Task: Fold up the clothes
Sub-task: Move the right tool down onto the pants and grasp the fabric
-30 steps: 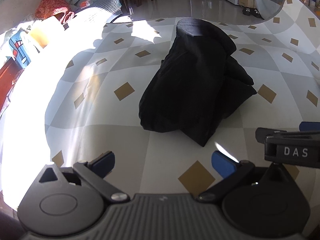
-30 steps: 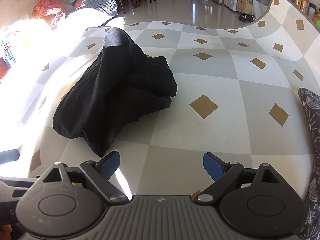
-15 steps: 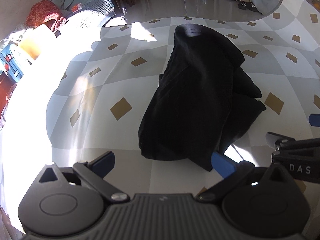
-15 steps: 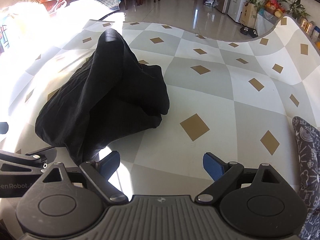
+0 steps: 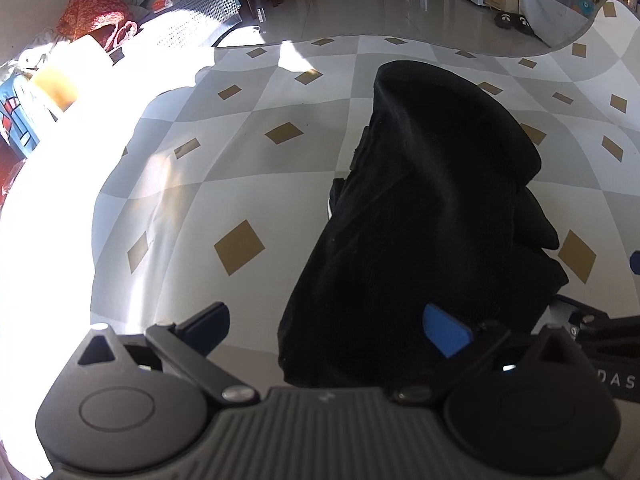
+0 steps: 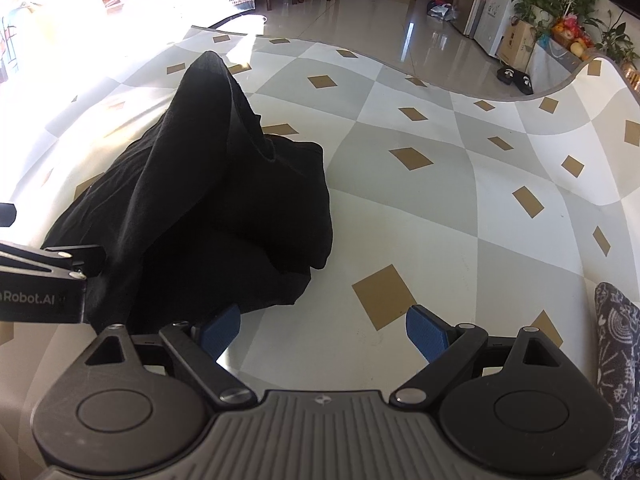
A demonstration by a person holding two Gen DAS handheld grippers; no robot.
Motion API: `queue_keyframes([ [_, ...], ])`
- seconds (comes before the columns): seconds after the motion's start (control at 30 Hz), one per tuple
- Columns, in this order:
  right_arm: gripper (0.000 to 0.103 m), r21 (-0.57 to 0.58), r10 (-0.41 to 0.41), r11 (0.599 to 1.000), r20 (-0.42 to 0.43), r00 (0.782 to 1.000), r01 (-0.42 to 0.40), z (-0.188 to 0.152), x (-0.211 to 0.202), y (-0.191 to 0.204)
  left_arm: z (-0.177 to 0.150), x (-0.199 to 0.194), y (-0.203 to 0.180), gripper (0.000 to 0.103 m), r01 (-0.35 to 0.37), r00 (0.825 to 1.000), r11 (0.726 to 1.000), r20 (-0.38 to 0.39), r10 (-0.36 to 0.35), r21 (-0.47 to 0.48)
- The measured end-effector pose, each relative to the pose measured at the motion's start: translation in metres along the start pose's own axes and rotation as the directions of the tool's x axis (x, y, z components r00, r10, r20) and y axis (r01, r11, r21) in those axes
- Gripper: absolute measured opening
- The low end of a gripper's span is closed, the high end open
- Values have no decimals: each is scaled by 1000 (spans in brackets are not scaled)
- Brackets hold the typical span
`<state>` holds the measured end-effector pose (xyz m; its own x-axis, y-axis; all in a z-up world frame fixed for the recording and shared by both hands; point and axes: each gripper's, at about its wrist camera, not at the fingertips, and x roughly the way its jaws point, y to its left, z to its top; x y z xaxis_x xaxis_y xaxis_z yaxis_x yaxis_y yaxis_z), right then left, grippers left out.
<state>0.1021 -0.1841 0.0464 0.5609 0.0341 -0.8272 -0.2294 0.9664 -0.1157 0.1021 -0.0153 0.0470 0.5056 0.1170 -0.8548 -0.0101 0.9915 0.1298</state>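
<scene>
I have a table (image 5: pixel 248 184) under a checked cloth, and on it the garment (image 5: pixel 432 216), black, lying in a rumpled heap rather than flat. It sits mid-table, its near hem right at my two grippers. It is not a neat fold, so I judge it needs laying out and squaring, whichever stage this heap belongs to.

Its long axis runs from my near edge away towards the far side of the table. The narrow end stands up in a peak at the far end; the broad, loose end spreads towards me. In the right wrist view the garment (image 6: pixel 208 216) leans up and away to the left.

My left gripper (image 5: pixel 328 328) has its fingers wide apart, with the near hem lying between them; whether the right pad touches cloth I cannot tell. My right gripper (image 6: pixel 320 328) is also spread wide, its left finger just at the hem's corner, its right over bare table.

To grip well, I would take a single layer at each near corner, not a bunch, keep both grippers level and pull evenly, so the cloth spreads without twisting.
</scene>
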Motion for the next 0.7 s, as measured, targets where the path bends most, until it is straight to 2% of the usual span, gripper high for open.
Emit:
queue_keyframes([
  [0.53,90,88,64,994,-53,997,-59,11,15,-18,-2,27,-5,103,-29,999,1000,-41,29,1],
  [0.7,90,121,78,990,-21,997,-75,20,10,-25,-3,32,-4,103,-39,998,999,-52,39,1],
])
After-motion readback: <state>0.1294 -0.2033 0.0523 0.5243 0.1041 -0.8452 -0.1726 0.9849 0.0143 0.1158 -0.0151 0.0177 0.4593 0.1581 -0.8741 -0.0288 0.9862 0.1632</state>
